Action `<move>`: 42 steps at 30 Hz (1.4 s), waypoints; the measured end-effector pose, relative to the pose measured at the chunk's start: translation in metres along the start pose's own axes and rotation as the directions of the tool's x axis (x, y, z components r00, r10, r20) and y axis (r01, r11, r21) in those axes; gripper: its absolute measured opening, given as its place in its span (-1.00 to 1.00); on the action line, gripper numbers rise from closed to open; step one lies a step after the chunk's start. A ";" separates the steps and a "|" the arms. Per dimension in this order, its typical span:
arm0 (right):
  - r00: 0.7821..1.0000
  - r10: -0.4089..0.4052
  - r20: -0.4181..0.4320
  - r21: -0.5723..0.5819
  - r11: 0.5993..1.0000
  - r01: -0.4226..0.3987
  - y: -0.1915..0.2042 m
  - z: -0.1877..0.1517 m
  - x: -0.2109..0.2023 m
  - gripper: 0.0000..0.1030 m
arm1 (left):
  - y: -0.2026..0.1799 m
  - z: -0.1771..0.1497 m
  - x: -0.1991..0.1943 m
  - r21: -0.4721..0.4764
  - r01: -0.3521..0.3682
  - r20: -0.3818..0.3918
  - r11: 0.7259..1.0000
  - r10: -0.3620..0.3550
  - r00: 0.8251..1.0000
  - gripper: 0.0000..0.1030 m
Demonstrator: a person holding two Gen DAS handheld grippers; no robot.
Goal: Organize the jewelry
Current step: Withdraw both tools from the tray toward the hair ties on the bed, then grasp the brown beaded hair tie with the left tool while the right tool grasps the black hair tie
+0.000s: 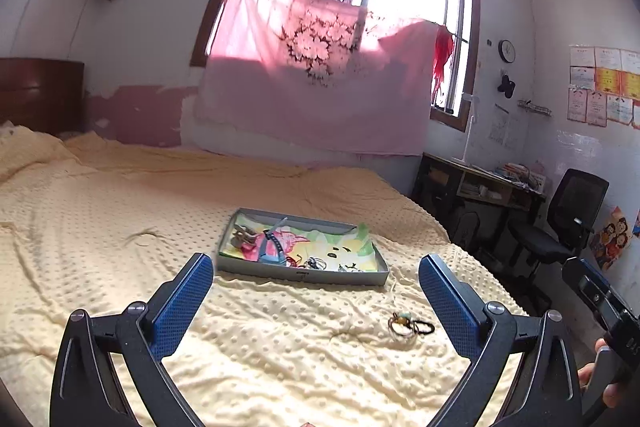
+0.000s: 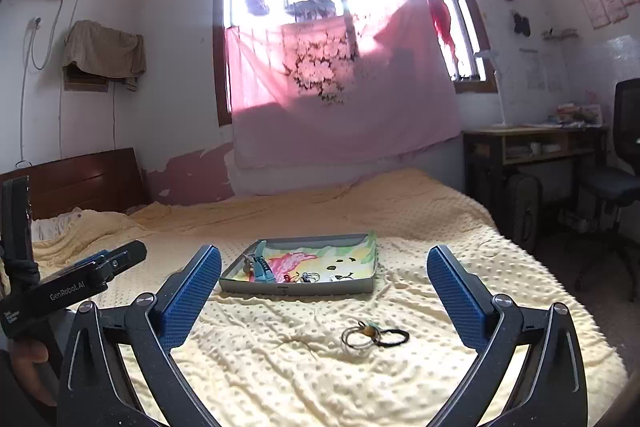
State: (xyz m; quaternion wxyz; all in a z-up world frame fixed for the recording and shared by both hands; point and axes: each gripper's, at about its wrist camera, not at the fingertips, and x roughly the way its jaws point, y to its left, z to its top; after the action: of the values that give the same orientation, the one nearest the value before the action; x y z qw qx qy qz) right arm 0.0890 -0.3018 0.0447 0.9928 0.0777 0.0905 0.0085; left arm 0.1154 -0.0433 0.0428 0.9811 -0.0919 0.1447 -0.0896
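Both tongs, left (image 1: pixel 316 281) and right (image 2: pixel 324 273), level above bed (image 2: pixel 260 367), spread wide, holding nothing. Bracelets (image 2: pixel 374 337) on blanket near tray (image 2: pixel 298 285) of jewelry.

Both wrist cams low over near edge of bed (image 1: pixel 120 195), facing window wall; left cam sits left, right cam right; shared: tray (image 1: pixel 304 273) mid-bed, bracelets (image 2: pixel 374 337) nearer, desk (image 2: pixel 536 143) at right

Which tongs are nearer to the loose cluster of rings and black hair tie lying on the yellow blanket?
Right, though only narrowly. The cluster of rings and black hair tie lies between the open right tongs, slightly right of centre. From the left tongs it sits off near the right finger.
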 end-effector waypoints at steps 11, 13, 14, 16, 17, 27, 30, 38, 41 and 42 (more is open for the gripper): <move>1.000 -0.014 0.011 -0.046 0.999 0.014 0.008 -0.039 -0.074 0.97 | -0.004 -0.044 -0.080 0.084 -0.070 0.040 0.994 0.067 0.997 1.00; 1.000 -0.018 0.004 -0.052 0.999 0.018 0.009 -0.046 -0.083 0.98 | -0.003 -0.055 -0.089 0.099 -0.069 0.031 0.993 0.066 0.997 1.00; 1.000 -0.021 0.000 -0.054 0.998 0.021 0.009 -0.050 -0.088 0.98 | -0.003 -0.059 -0.091 0.104 -0.070 0.024 0.992 0.068 0.997 1.00; 1.000 -0.023 -0.012 -0.052 0.998 0.022 0.009 -0.056 -0.095 0.98 | -0.001 -0.068 -0.094 0.107 -0.067 0.001 0.992 0.067 0.998 1.00; 1.000 -0.026 -0.014 -0.047 0.999 0.025 0.008 -0.060 -0.098 0.98 | 0.000 -0.072 -0.095 0.106 -0.067 -0.008 0.992 0.068 0.998 1.00; 0.996 -0.032 -0.082 0.032 0.999 0.034 -0.006 -0.080 -0.080 0.98 | 0.001 -0.084 -0.080 0.082 -0.059 -0.057 0.995 0.064 0.996 1.00; 0.996 -0.035 -0.085 0.027 0.999 0.038 -0.008 -0.081 -0.071 0.98 | 0.001 -0.080 -0.071 0.074 -0.061 -0.060 0.995 0.066 0.996 1.00; 0.989 -0.110 -0.095 0.007 0.994 0.111 -0.023 -0.070 -0.034 0.98 | 0.000 -0.066 -0.029 0.048 -0.045 -0.090 0.998 0.050 0.995 1.00; 0.988 -0.122 -0.095 -0.003 0.992 0.123 -0.031 -0.062 -0.018 0.98 | -0.003 -0.060 -0.010 0.038 -0.034 -0.087 0.999 0.037 0.996 1.00; 0.988 -0.127 -0.090 -0.009 0.992 0.127 -0.034 -0.059 -0.013 0.98 | -0.004 -0.058 -0.004 0.037 -0.033 -0.085 0.999 0.036 0.996 1.00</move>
State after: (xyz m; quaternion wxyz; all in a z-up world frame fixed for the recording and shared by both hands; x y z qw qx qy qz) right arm 0.0654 -0.3263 -0.0152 0.9863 0.0699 0.1401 -0.0513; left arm 0.0934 -0.0557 -0.0099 0.9769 -0.0680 0.1867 -0.0790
